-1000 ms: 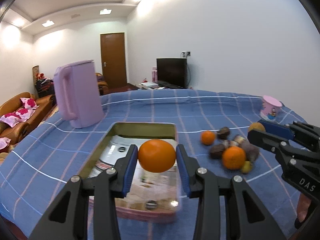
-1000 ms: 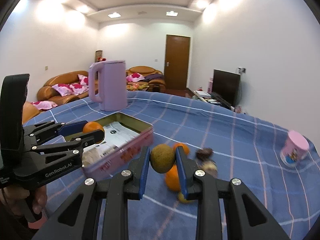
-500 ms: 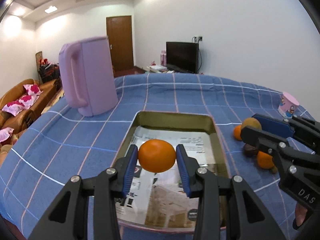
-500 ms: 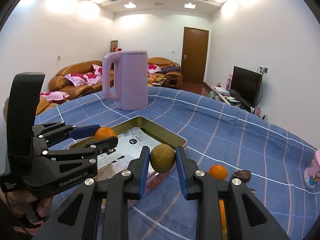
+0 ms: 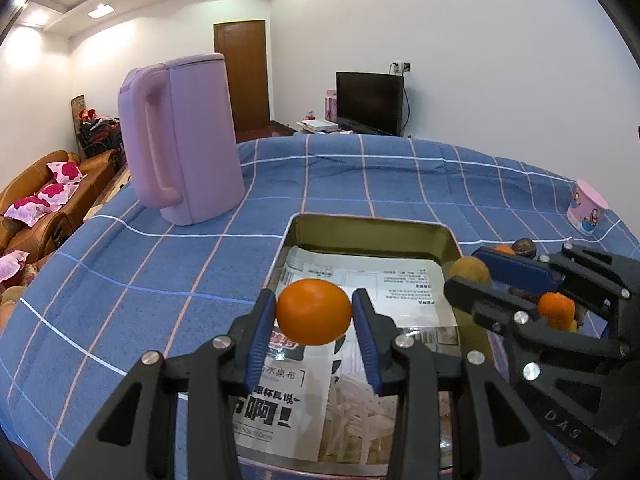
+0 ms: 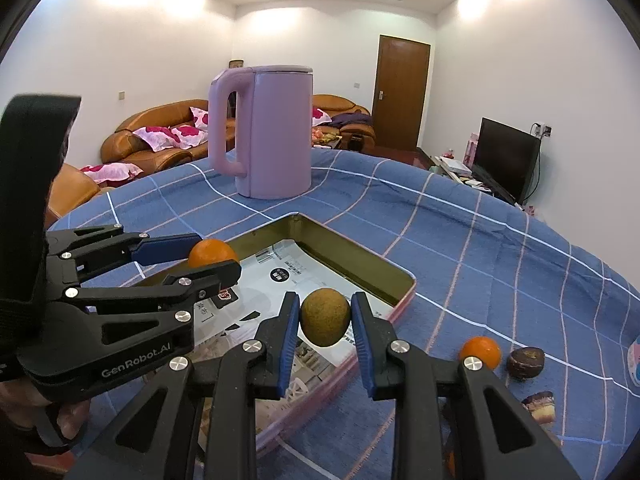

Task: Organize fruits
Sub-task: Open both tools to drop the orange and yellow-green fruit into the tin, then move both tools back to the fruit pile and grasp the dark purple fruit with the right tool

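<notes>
**Over the tin tray: one fruit in each pair of tongs**

Between the blue pads of the left tongs (image 5: 314, 312) sits an orange (image 5: 314, 311), pinched from both sides and held above the near part of the tin tray (image 5: 368, 228). The right tongs (image 6: 325, 316) pinch a brownish-green round fruit (image 6: 325, 317) in the same way, over the tray's right-hand edge. Lining the tray is a printed paper sheet (image 5: 360, 280); neither view shows any fruit lying on it.

Only the right wrist view shows the left tongs from the side, with the orange peeking out past the blue pad, and the person's fingers (image 6: 68, 424) gripping the handle below. It also shows loose pieces on the blue checked cloth (image 6: 500, 248) to the right of the tray: a small orange (image 6: 480, 352), a dark brown round fruit (image 6: 525, 362) just beside it, and a cut brown piece (image 6: 540, 406) nearer the camera.

Only the left wrist view shows a pink printed cup (image 5: 586, 206) at the bench's far right edge. It catches the right tongs from the side, with further orange fruit partly hidden behind their frame.

Beyond the tray stands a lilac kettle (image 5: 180, 140), upright on the cloth and apart from the tray. Past the bench are a dark television (image 5: 369, 102), a brown door (image 5: 241, 74) and an orange-brown sofa (image 6: 160, 136) with pink cushions.
</notes>
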The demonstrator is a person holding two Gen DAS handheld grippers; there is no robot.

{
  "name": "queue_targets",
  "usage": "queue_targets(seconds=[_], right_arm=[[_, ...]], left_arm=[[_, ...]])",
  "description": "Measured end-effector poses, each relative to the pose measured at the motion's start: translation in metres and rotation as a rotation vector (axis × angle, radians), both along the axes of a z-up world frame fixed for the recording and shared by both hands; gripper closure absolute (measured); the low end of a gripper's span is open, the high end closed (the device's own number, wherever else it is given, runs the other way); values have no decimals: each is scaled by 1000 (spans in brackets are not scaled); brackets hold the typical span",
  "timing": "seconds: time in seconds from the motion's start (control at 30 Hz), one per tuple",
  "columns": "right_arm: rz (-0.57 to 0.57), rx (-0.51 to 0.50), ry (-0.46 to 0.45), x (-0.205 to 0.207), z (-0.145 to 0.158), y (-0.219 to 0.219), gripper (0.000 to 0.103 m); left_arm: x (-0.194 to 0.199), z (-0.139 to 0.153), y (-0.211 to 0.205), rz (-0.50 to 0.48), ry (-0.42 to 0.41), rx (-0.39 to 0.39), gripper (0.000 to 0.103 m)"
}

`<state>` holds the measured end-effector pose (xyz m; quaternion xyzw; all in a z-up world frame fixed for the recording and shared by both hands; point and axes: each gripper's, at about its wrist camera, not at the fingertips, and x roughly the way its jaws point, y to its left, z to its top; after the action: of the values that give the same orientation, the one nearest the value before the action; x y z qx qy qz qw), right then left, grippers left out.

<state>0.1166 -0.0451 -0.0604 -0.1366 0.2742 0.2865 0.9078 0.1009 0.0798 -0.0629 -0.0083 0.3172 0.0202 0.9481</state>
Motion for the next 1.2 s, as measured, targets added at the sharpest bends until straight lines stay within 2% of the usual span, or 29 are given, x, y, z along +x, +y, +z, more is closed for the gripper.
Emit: queue_targets(seconds=[0.5, 0.7, 0.87, 0.9, 1.0, 1.03, 1.2], right_arm=[[16, -38, 67, 7, -15, 10, 75], [30, -40, 100, 8, -21, 11, 74], [27, -20, 98, 7, -21, 9, 67], [26, -15, 92, 5, -20, 7, 64], [31, -4, 69, -4, -14, 1, 45], [28, -2, 56, -8, -11, -5, 43], [-37, 25, 10, -24, 2, -48, 43]], left_arm=[[10, -14, 0, -12, 75, -3, 62], [8, -12, -1, -6, 65, 3, 61], [2, -6, 2, 7, 51, -3, 60], [0, -4, 3, 11, 45, -9, 57], [-13, 5, 0, 25, -2, -20, 33], [-18, 9, -3, 24, -24, -18, 29], [-38, 19, -29, -36, -78, -31, 28]])
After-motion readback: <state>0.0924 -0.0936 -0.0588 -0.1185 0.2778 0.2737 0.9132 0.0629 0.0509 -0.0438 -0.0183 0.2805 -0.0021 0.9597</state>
